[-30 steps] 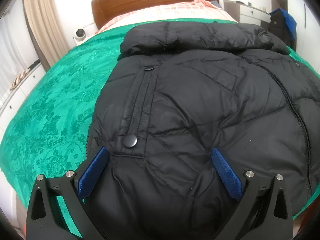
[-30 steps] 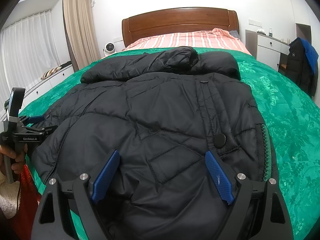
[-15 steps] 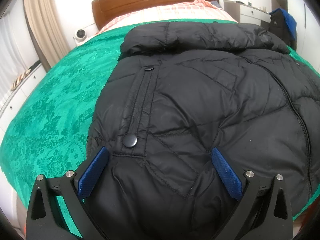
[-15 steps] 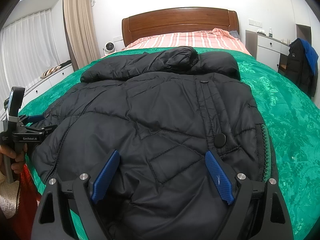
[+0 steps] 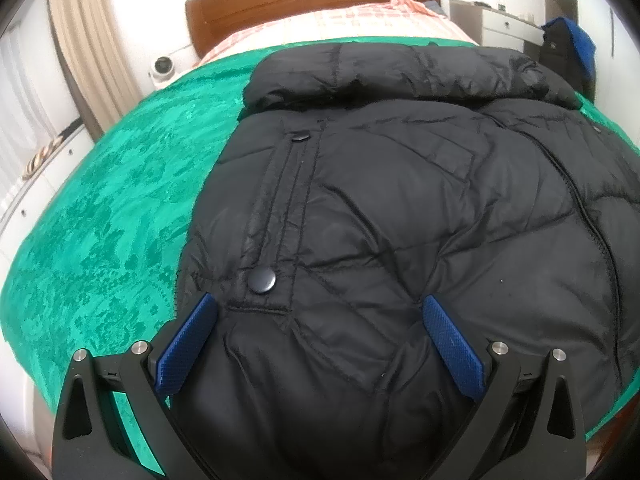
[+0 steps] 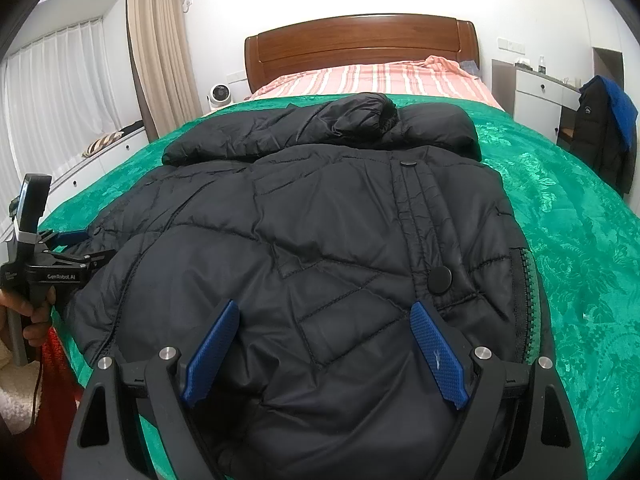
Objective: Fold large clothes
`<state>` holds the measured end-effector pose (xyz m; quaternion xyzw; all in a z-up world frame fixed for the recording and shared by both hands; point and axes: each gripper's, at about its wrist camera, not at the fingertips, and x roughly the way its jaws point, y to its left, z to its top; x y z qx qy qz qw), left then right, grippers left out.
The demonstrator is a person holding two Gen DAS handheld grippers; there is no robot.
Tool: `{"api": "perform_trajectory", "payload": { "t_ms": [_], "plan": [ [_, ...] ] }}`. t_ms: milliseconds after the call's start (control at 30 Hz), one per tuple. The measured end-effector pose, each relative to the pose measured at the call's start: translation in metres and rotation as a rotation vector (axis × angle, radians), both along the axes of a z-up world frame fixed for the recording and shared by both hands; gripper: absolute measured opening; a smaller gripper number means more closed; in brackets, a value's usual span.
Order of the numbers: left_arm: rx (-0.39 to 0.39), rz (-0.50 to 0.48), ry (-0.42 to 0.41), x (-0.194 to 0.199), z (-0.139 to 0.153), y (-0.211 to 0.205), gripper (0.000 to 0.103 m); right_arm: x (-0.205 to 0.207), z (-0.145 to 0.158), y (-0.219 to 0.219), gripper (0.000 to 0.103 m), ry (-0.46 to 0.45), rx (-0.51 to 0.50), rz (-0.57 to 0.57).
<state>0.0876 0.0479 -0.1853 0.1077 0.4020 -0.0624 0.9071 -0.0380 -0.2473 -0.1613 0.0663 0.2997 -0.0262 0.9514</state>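
Jacket (image 5: 400,220), black and quilted, is lying spread across the green bedspread (image 5: 120,208), its collar end toward the wooden headboard (image 6: 360,48) and its hem at the end away from the headboard. Both tools are hovering over that hem: the left gripper (image 5: 320,340) and the right gripper (image 6: 324,344) are each standing with jaws spread wide, pinching nothing. Folding seems to be only starting. Next, each is probably needing to dip and close on the hem before carrying it toward the headboard.
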Motion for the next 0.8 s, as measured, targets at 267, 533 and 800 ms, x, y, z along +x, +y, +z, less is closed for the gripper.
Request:
{"api": "perform_trajectory", "payload": {
  "t_ms": [267,533,800],
  "plan": [
    [-0.088,0.030,-0.006,-0.009,0.020,0.025,0.103,-0.002,0.001,0.001,0.087,0.004,-0.014,-0.006],
    [-0.363,0.177,0.105,0.000,0.026,0.122,0.103,-0.024,0.036,-0.027,0.087,-0.028,0.057,-0.097],
    [-0.461,-0.016,0.292,-0.009,0.009,0.124,0.103,-0.047,0.047,-0.082,0.087,0.102,0.182,-0.129]
  ]
}}
